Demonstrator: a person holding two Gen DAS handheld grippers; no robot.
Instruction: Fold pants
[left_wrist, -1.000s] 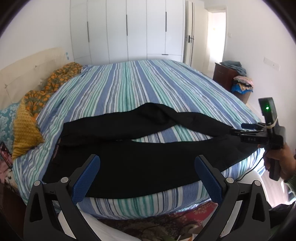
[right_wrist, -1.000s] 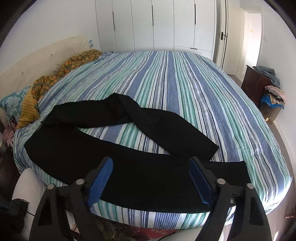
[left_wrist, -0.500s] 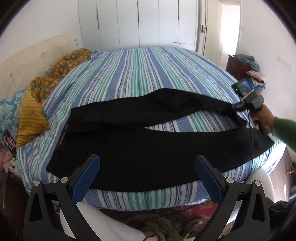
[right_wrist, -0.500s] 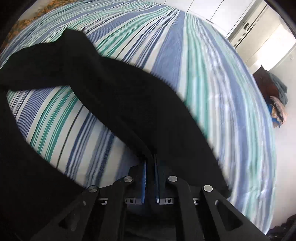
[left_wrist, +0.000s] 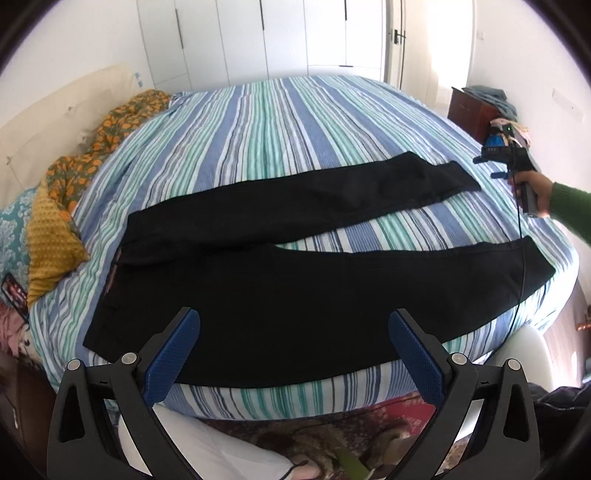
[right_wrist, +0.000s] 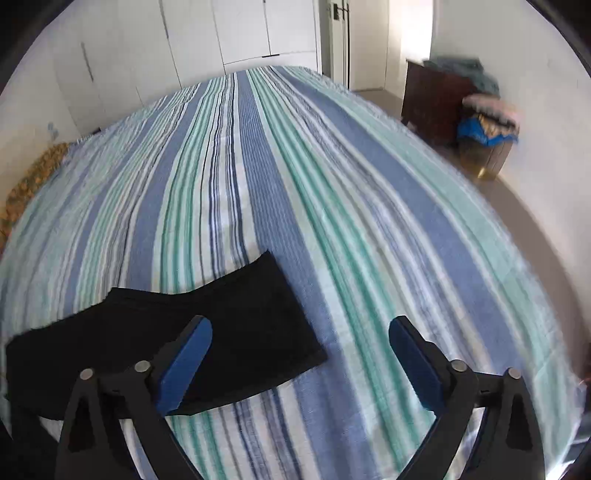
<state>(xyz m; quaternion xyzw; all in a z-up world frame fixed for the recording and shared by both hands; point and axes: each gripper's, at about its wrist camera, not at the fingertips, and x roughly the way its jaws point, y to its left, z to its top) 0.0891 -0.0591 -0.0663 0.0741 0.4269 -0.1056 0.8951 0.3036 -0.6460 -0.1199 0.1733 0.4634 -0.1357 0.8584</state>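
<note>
Black pants (left_wrist: 303, 295) lie flat on the striped bed (left_wrist: 266, 122), waist at the left, both legs spread apart in a V toward the right. My left gripper (left_wrist: 293, 350) is open and empty above the near edge of the pants. My right gripper (right_wrist: 299, 362) is open and empty just above the bed, with the far leg's cuff (right_wrist: 236, 332) lying under and beside its left finger. In the left wrist view the right gripper (left_wrist: 496, 160) shows at the right, just past the far leg's cuff.
Orange and yellow patterned pillows (left_wrist: 70, 184) lie at the bed's left side. A dark wooden cabinet (right_wrist: 436, 107) with clothes and a basket (right_wrist: 487, 147) stands right of the bed. White wardrobes (left_wrist: 258, 40) line the far wall. A cable (left_wrist: 521, 258) hangs across the near leg.
My right gripper was shut on the far pant leg, pulled it straight to the right, then opened and let it go. The far leg now lies flat. My left gripper stayed open.
</note>
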